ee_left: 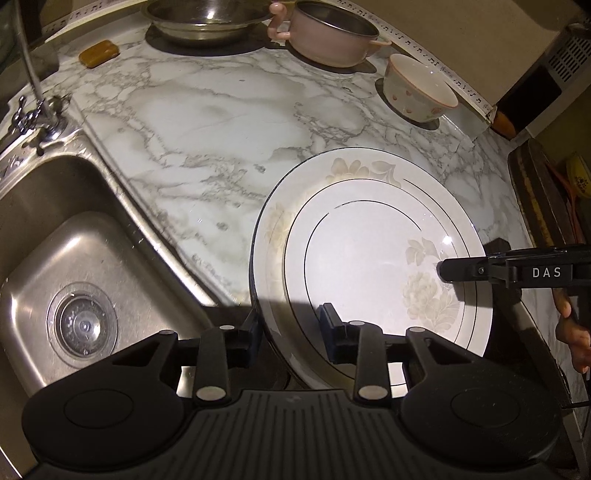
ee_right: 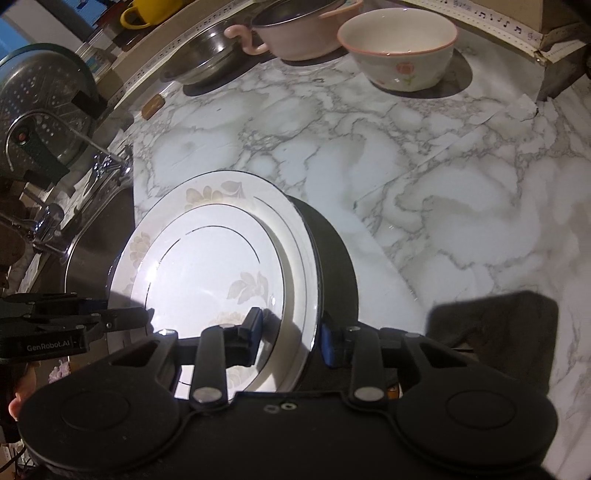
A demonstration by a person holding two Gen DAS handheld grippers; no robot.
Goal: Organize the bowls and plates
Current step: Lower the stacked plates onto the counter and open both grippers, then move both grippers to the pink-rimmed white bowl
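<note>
A white plate [ee_left: 369,258] with pale flowers and a thin dark rim is held over the marble counter [ee_left: 221,122], beside the sink; its shadow lies on the counter beneath it. My left gripper [ee_left: 291,328] is shut on the plate's left rim, one pad outside and one on the plate's face. My right gripper [ee_right: 291,328] is shut on the opposite rim of the plate [ee_right: 207,266]. Each gripper shows in the other's view: the right gripper [ee_left: 448,271] on the right edge, the left gripper [ee_right: 142,317] on the left edge. A flowered bowl [ee_left: 419,88] stands at the back right.
A steel sink [ee_left: 74,258] with a tap [ee_left: 33,74] lies left of the counter. At the back stand a steel basin [ee_left: 207,18] and a pink pot [ee_left: 332,35], with a brown soap bar [ee_left: 99,53]. A wooden board [ee_left: 539,195] leans at the right.
</note>
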